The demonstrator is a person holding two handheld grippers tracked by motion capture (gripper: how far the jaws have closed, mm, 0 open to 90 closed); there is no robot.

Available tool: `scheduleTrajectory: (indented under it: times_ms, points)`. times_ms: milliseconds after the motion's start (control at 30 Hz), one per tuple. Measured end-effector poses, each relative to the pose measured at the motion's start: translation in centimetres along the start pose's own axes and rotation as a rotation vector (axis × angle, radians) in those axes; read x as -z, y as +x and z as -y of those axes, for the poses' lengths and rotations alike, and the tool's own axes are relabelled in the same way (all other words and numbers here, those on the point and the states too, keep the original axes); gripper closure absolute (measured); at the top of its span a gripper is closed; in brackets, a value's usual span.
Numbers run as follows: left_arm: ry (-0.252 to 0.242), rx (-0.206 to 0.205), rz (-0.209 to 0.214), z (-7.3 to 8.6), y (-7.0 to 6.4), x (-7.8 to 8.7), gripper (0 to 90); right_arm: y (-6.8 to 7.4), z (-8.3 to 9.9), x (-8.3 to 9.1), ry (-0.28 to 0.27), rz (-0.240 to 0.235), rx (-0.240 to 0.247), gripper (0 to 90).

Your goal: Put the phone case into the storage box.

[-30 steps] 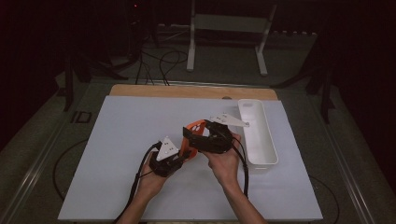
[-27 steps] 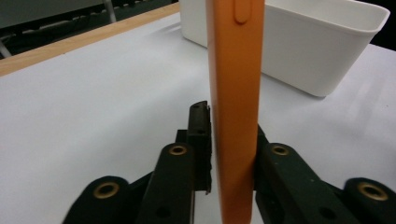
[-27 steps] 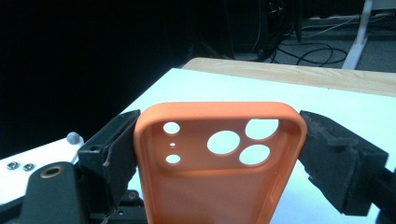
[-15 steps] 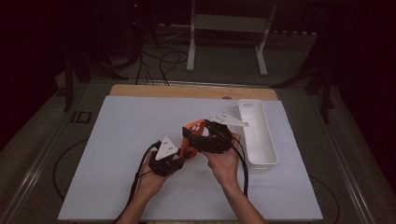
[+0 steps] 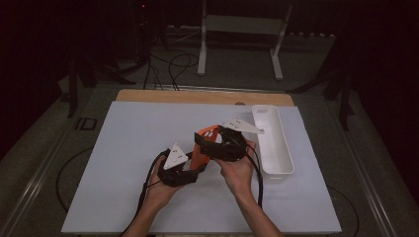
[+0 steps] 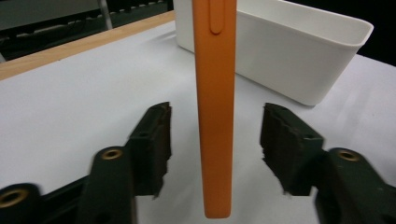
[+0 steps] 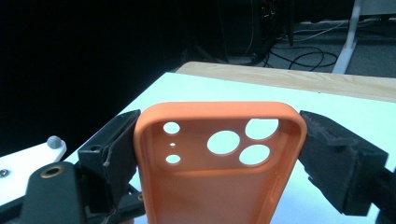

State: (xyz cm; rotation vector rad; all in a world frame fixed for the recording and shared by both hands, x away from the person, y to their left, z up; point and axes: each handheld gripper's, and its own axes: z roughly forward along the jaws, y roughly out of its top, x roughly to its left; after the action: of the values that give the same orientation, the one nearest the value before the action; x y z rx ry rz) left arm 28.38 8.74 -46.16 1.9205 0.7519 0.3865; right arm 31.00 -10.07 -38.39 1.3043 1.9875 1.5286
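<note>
Above the middle of the white mat, the right gripper is clamping an orange phone case by its long edges. Its thin edge is standing upright between the left gripper's wide jaws, untouched, so the left is nearest to take it. The case's lower half is being cut off from view; the white bin is waiting just beside.

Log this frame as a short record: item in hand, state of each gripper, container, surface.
Item: orange phone case, held above the table, camera holes at its far end
Right gripper: jaws pressed on the case's two long edges
Left gripper: jaws open on either side of the case's edge, gaps visible
Container: white bin, to the right, looks empty
Surface: white mat
</note>
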Motion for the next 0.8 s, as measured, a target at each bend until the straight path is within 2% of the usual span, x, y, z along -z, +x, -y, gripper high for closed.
scheduleTrajectory:
  times_ms: [200, 267, 367, 433, 533, 800]
  points:
    - [-0.005, 0.011, -0.025, -0.18, 0.12, 0.17, 27.8, -0.07, -0.11, 0.04, -0.003, 0.002, 0.002, 16.7]
    - [0.005, 0.010, -0.013, -0.27, 0.15, 0.18, 22.7, -0.08, -0.14, 0.04, -0.005, 0.006, 0.005, 16.7]
    - [0.010, 0.010, -0.017, -0.34, 0.08, 0.16, 15.4, -0.10, -0.18, 0.03, -0.003, 0.011, 0.010, 16.7]
    - [0.009, 0.008, -0.033, -0.40, 0.00, 0.16, 13.7, -0.12, -0.22, 0.04, -0.002, 0.013, 0.011, 16.7]
    - [0.010, 0.008, -0.033, -0.47, 0.01, 0.21, 10.2, -0.18, -0.33, 0.10, -0.002, 0.018, 0.016, 16.7]
    - [0.009, 0.019, -0.034, -0.56, 0.28, 0.44, 7.9, -0.34, -0.86, 0.24, -0.005, 0.031, 0.026, 16.7]
